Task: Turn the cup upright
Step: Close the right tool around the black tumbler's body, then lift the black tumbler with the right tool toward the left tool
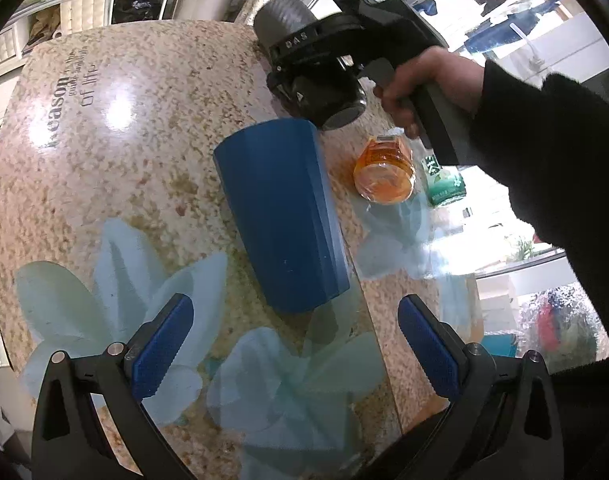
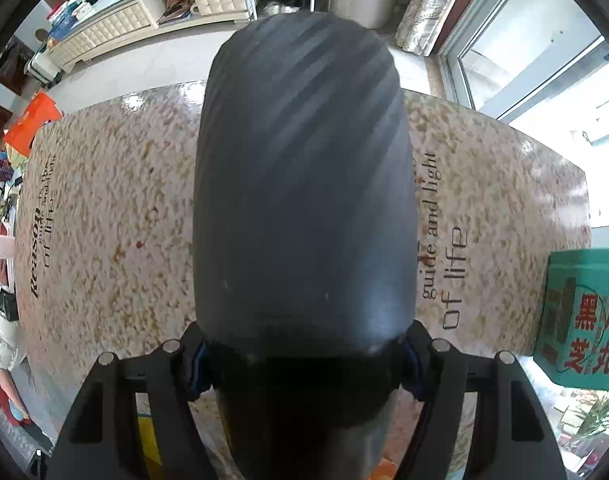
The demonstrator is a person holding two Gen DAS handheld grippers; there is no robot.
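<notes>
Speckled beige tabletop [image 1: 116,168], glossy, printed with pale flowers. Right claw [image 2: 304,354] clamps dark grey ribbed cup [image 2: 304,200] by its sides, held above tabletop, likely mid-turn toward upright; seen at 12 o'clock in left view. Left claw [image 1: 296,344] gapes wide, holding nothing. Blue smooth cup [image 1: 280,216] at centre, just ahead. Orange translucent jar [image 1: 384,172] at 2 o'clock, green tin [image 2: 580,316] at 3 o'clock.

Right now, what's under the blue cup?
The blue cup sits on the speckled table, overlapping a pale printed flower. The tabletop directly beneath it is covered. Whether its opening faces down cannot be seen. The left gripper is open before it.
</notes>
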